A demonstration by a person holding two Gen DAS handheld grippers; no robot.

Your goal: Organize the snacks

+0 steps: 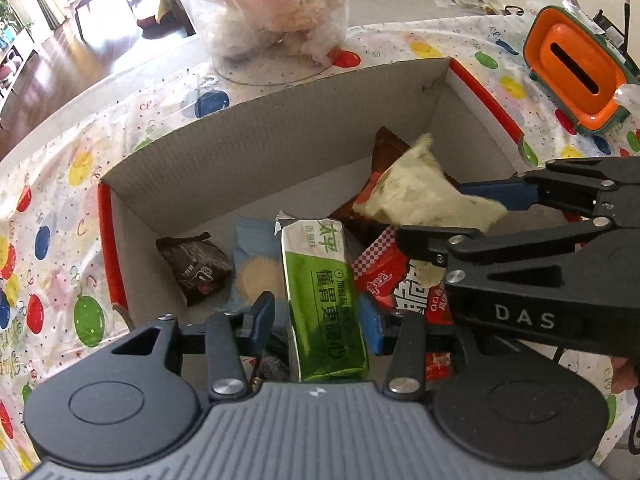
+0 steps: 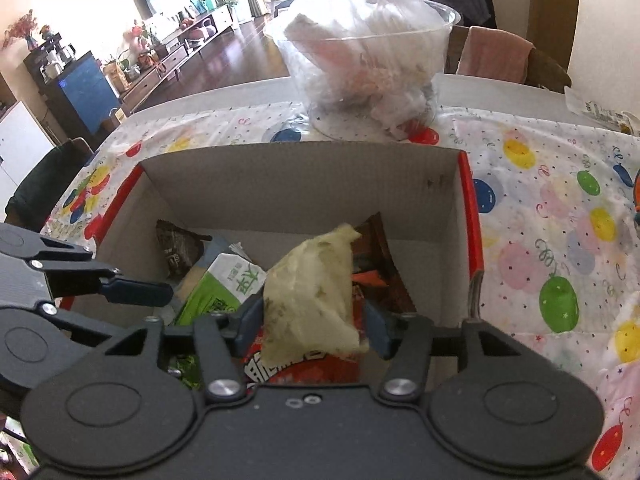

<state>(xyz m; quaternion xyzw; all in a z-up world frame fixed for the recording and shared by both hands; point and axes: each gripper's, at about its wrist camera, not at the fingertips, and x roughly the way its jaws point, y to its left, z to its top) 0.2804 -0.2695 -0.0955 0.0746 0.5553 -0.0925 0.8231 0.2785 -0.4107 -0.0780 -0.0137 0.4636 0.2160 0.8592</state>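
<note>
Pale-green snack packet point(image 2: 310, 296) hangs over the cardboard box point(image 2: 304, 184), pinched at one end by right claw point(image 2: 308, 330); loose grip risks a skewed drop onto piled packets; left claw point(image 1: 316, 318) gapes empty.

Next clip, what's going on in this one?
A person is sorting snacks into a cardboard box on a balloon-print tablecloth. The right tool holds a pale yellowish snack packet over the box, above the wrappers already lying inside, not yet released. The left tool is open, holding nothing, with a green snack pack in the box lying between its fingers. A clear plastic bowl of bagged items stands beyond the box.
</note>
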